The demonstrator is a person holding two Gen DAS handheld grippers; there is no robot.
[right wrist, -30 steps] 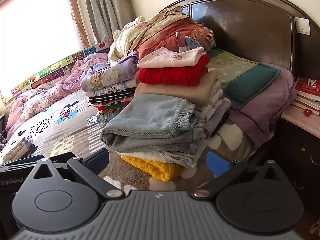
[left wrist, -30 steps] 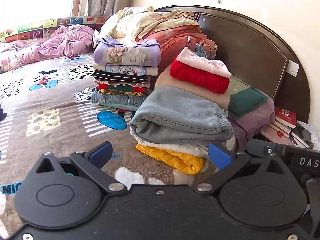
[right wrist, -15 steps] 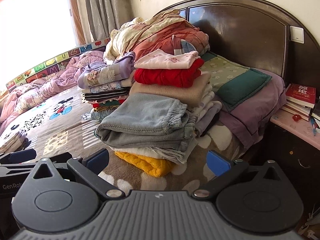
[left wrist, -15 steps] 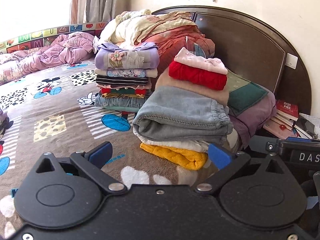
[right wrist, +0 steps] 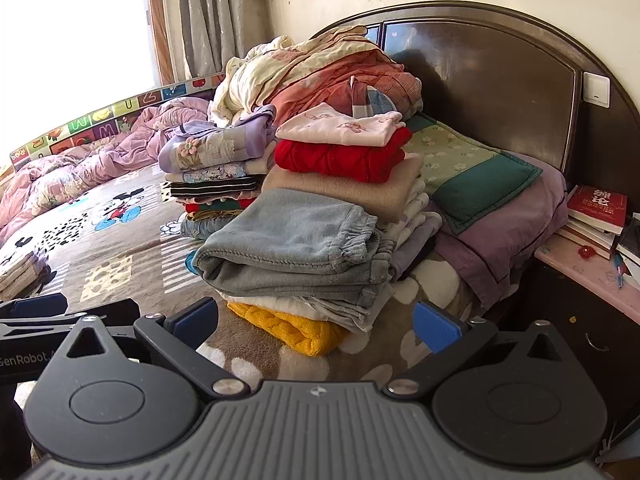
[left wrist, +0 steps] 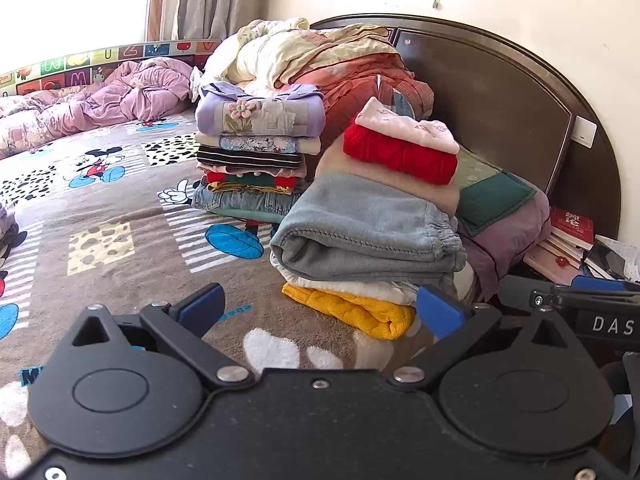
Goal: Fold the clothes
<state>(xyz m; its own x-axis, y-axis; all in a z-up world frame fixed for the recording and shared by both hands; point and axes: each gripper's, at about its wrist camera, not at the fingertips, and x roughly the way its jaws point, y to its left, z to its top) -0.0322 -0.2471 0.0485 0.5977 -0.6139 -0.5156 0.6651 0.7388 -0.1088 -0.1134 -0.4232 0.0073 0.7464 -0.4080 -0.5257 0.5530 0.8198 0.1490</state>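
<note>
- Empty-handed, I held my left gripper (left wrist: 318,312) with its jaws spread wide over the patterned blanket (left wrist: 120,216), nothing between the blue fingertips (left wrist: 202,308).
- My right gripper (right wrist: 316,320) stood the same way, wide apart and carrying nothing, its blue pads (right wrist: 436,326) framing the foot of the near pile.
- Over the past second both cameras had drawn back and slightly up from the bed; the stacks sat smaller in the frame and more blanket showed in front of them.
- Just beyond the fingers lay the near stack of folded clothes (left wrist: 372,232): a yellow knit (left wrist: 352,312) at the bottom, white layers, grey sweatpants (right wrist: 288,252), a beige piece, then a red sweater (right wrist: 340,160) topped by a pink-print top (right wrist: 340,126).
- Beside it, toward the window, stood a second folded stack (left wrist: 256,160) crowned by a lilac garment (left wrist: 260,114) with a flower.
- Behind both rose a heap of unfolded bedding (right wrist: 312,68) against the dark headboard (right wrist: 500,80), with a pink quilt (left wrist: 100,100) rumpled near the window.
- At the far left of the right view, a small folded bundle (right wrist: 20,272) rested well apart on the blanket.
- I judged the retreat to mean the grey sweatpants had been placed, and that the next loose garment now had to be found.
</note>
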